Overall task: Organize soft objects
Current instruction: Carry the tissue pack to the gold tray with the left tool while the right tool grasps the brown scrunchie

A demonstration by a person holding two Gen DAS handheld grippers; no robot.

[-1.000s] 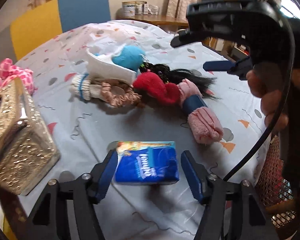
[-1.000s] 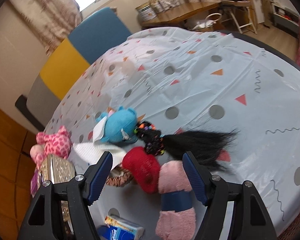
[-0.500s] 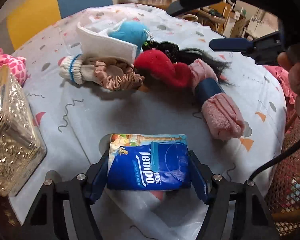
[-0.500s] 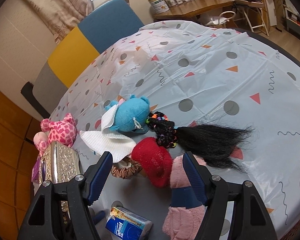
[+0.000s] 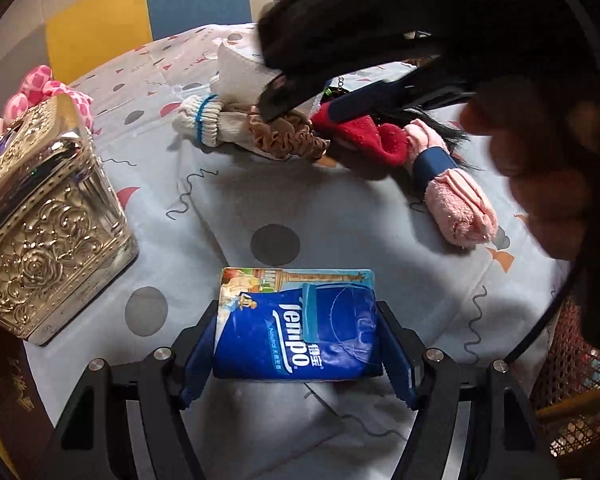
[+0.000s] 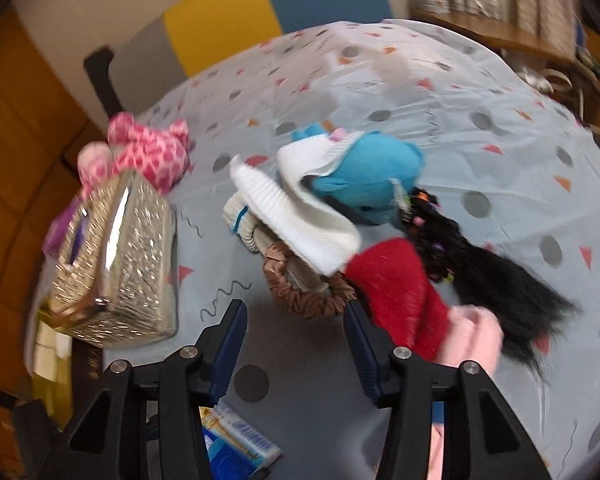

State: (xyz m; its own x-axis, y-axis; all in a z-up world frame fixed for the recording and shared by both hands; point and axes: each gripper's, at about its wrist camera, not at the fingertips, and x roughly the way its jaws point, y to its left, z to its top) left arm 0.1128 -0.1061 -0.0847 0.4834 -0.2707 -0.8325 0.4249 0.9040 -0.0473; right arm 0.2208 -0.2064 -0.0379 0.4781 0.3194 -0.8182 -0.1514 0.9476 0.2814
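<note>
Left gripper (image 5: 298, 350) is down at the near edge of the table, jaws spread to either side of the blue tissue pack (image 5: 298, 326). The pack lies flat on the patterned tablecloth (image 5: 204, 208); the pads sit right against its short sides, but whether they press yet I cannot tell, since the wrapper shows no dent.

Right gripper (image 6: 294, 350) hangs over the heap of soft things further back. Its jaws are closing with nothing between them; the brown scrunchie (image 6: 300, 300) lies just beyond the tips, the red knit piece (image 6: 396, 292) to the right, the white cloth (image 6: 296, 216) draped behind.

Step in hand, as I judge it: picking up the tissue pack, with the scrunchie lined up as the right-hand pick.

Next move calls for a gentle squeeze on the pack, which should give and may bulge, then a lift toward wherever it belongs, perhaps the gold box (image 5: 40, 216) at the left. The right needs to drop lower first.
</note>
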